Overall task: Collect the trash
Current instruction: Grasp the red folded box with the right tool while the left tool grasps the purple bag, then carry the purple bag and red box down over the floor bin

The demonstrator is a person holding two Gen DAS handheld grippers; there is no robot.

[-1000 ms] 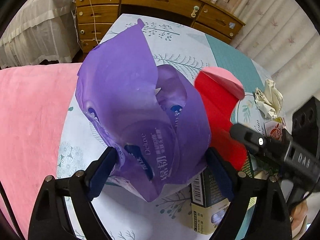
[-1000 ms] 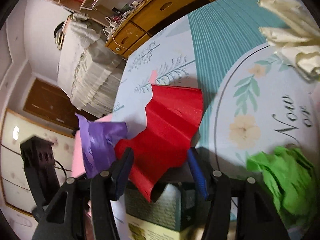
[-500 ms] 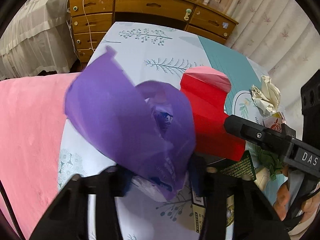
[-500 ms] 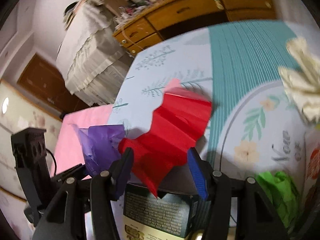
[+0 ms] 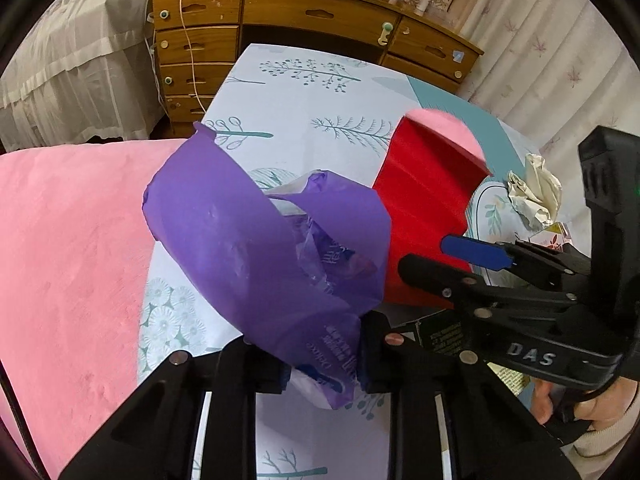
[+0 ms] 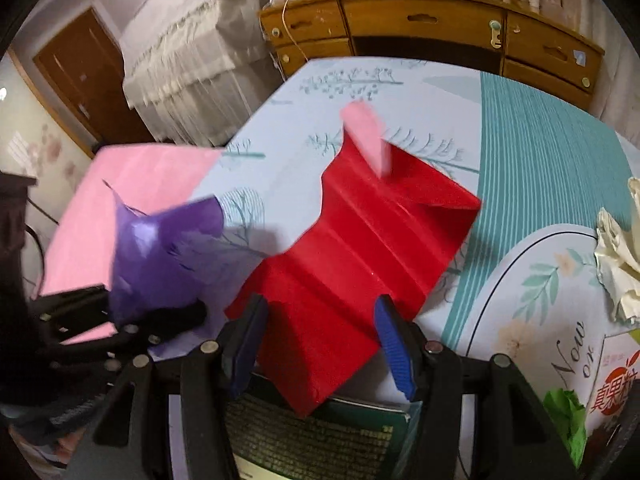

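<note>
The left gripper [image 5: 322, 364] is pinched tight on the purple wrapper [image 5: 256, 248], which gapes like a bag, its contents unclear; a second ago those fingers were spread around it. The right gripper [image 6: 320, 340] stays spread around the folded red paper [image 6: 360, 248] over a dark green box [image 6: 316, 440]

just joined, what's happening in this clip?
A person with two handheld claws is collecting trash off a patterned tablecloth. The left claw is shut on a purple plastic wrapper, held above the cloth. The right claw is open, its fingers on either side of a folded red paper, not yet closed on it. A crumpled white paper, a green wad and a dark carton are still on the table.
</note>
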